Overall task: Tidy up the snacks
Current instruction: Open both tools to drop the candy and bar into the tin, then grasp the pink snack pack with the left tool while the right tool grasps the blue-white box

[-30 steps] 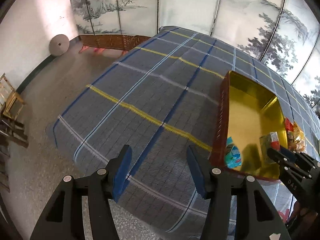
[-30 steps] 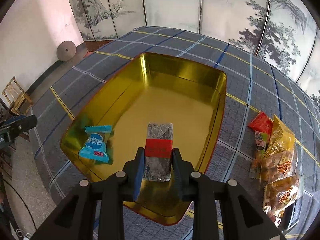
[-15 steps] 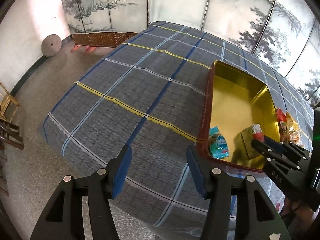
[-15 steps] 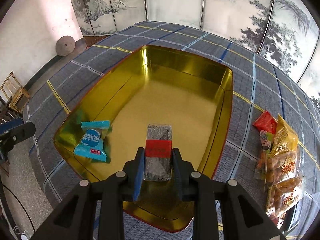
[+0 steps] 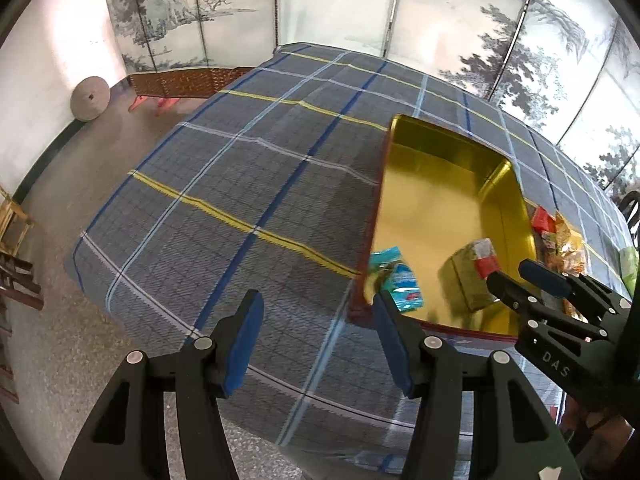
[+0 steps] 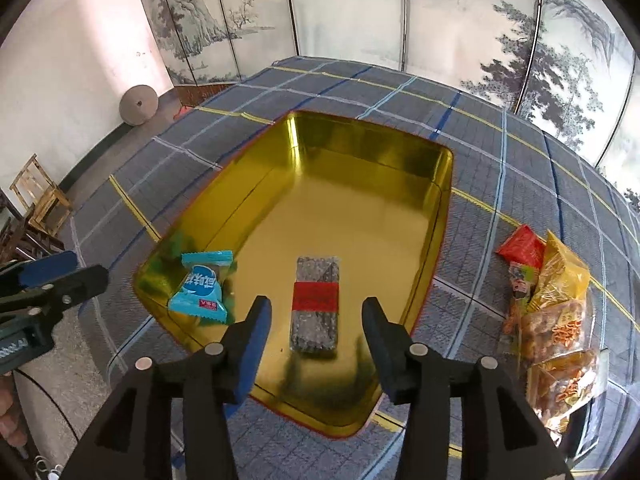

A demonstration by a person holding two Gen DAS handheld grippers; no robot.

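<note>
A gold tin tray [image 6: 360, 168] with a red rim sits on the plaid tablecloth; it also shows in the left wrist view [image 5: 436, 184]. In it lie a blue snack packet [image 6: 202, 286] and a dark seaweed pack with a red band [image 6: 316, 302]. My right gripper [image 6: 316, 344] is open just above the near end of the seaweed pack, not touching it. My left gripper [image 5: 318, 338] is open and empty over the cloth, left of the tray's near corner. The right gripper also shows in the left wrist view [image 5: 524, 276].
A pile of red and yellow snack bags [image 6: 552, 292] lies on the cloth right of the tray. The table's near edge [image 5: 280, 392] drops to a speckled floor. A painted folding screen [image 6: 400, 12] stands behind. Wooden chairs [image 6: 36, 200] stand at far left.
My right gripper has opened and let go of the seaweed pack, which now lies flat in the tray. My left gripper has shifted, still open and empty.
</note>
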